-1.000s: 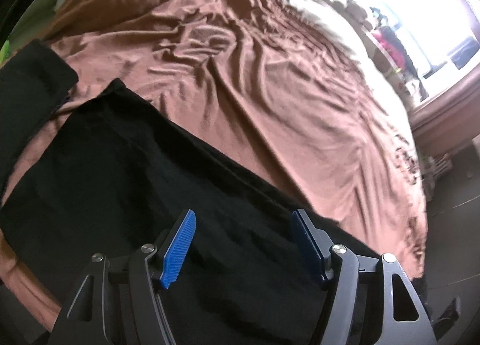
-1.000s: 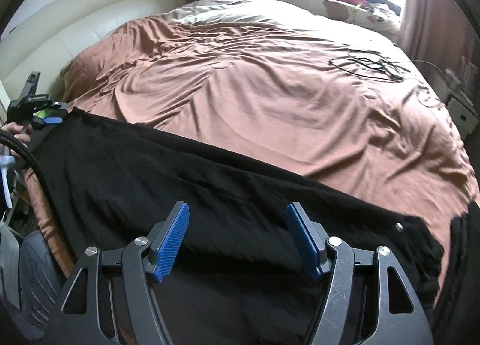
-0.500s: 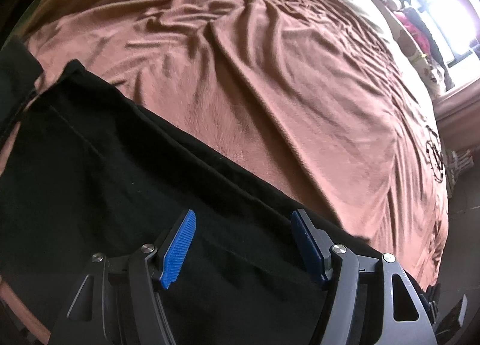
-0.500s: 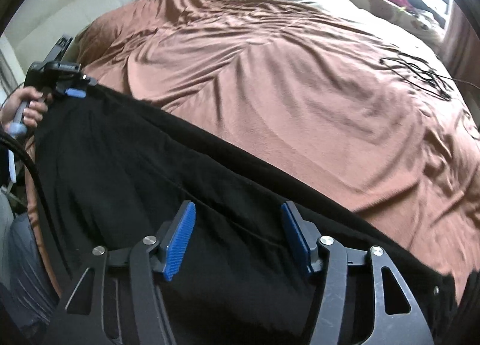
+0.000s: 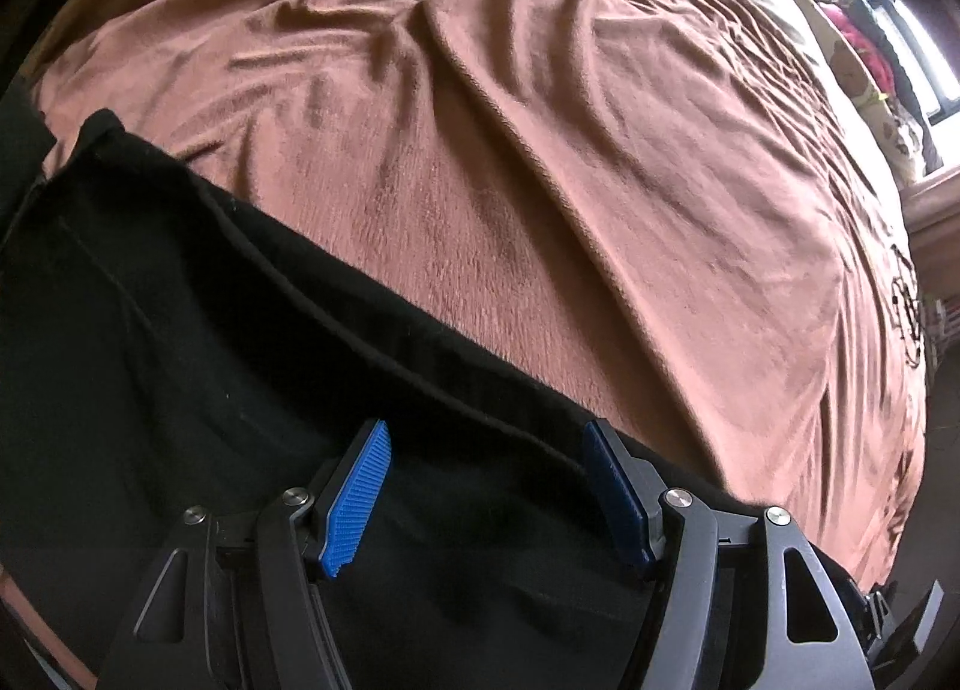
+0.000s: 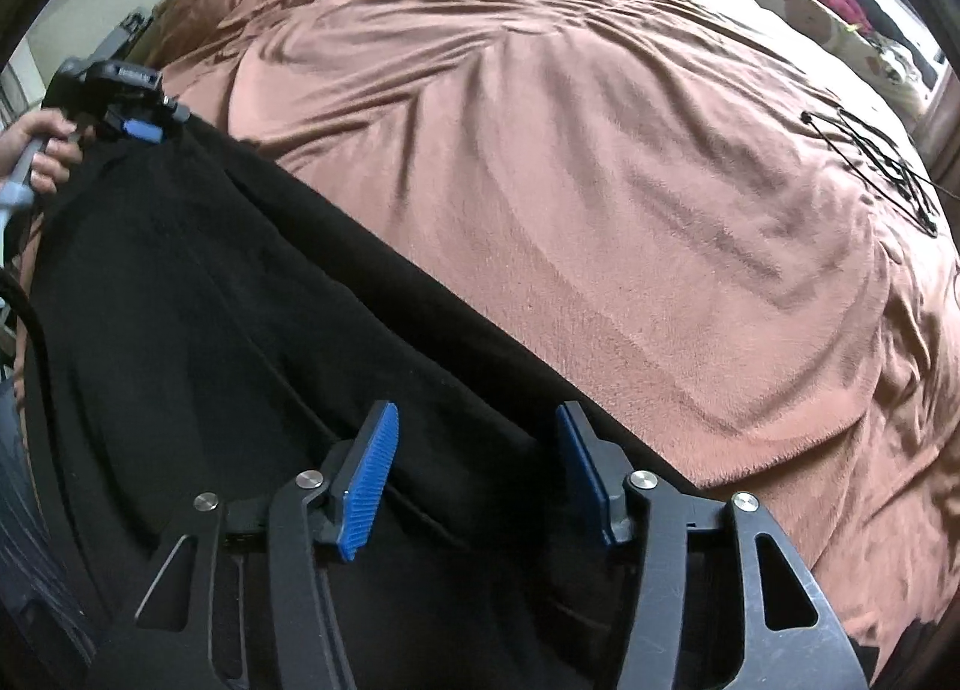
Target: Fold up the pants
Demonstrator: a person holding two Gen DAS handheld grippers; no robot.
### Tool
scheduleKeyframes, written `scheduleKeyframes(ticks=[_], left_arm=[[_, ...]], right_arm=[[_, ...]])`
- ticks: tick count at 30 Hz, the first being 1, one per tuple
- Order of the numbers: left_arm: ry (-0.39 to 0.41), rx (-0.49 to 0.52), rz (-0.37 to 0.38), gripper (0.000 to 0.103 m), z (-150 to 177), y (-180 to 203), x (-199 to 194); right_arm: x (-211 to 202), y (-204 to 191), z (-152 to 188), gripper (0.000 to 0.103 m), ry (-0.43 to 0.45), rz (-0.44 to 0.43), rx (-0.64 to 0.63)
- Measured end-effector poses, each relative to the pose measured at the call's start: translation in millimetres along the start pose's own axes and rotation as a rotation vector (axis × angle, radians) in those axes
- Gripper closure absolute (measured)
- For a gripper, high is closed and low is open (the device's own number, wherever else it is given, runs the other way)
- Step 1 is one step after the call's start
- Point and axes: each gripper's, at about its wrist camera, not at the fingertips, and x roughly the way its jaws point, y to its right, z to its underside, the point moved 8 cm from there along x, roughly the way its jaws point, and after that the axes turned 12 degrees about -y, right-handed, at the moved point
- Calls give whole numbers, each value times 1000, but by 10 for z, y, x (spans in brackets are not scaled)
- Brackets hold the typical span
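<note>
Left gripper [image 5: 486,486]: jaws apart, gripping nothing, poised over the pants' far edge.
Right gripper [image 6: 474,471]: jaws have just been closing, dark cloth between them, pads not yet pressing.
Pants [image 6: 198,324]: black, soft, limp, probably light; lying flat along the bed's near side; best pinched at the far seam.
Bed [image 6: 588,162]: rumpled brown blanket, yielding.
Room: bright window beyond the bed.
</note>
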Motion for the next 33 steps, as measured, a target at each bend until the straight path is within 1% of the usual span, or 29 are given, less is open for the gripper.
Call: scheduleKeyframes(ticks=[4,5,6,7,8,9,10,11,12,13,16,20,23,28,32,33], left_arm=[[-15,3,-50,35,-52,53,72],[-20,7,-77,35,-50,63,87],[-22,8,-94,36,-54,69,96],[-25,5,-115,40,-56,78,108],[-26,0,-139,48,-60,71,113],[-25,0,-162,53,-73,72,113],[-26,3,-170,60,-84,72,106],[-27,1,-172,72,-92,73,100],[-28,-4,-167,80,-96,60,80],[-29,-7,-141,96,-99,68,61],[4,-4,-93,100,-85,63,-67],[56,-12,-28,101,-59,47,-220],[71,-10,-27,101,-75,52,-297],[85,5,-22,101,-173,128,-293],[79,-6,-3,101,-248,145,-199],[77,-8,-2,101,-219,122,-188]], right_arm=[[107,-32,-10,55,-32,-2,-33],[135,-39,-9,55,-38,-3,-39],[160,-51,-12,57,-40,-6,-42],[160,-39,-7,62,-40,-10,-43],[164,-39,-10,67,-38,-11,-46],[159,-48,-20,84,-31,2,-52],[140,-30,-20,96,-24,21,-54],[116,-19,-11,99,-18,41,-56],[69,-25,8,102,-3,42,-57],[23,-41,29,103,12,41,-57],[-97,-76,77,103,56,49,-55],[-236,-138,119,103,94,90,-56],[-322,-151,138,103,108,117,-53],[-380,-129,89,103,131,161,-16],[-286,-118,47,103,111,174,4],[-242,-114,42,103,102,175,9]])
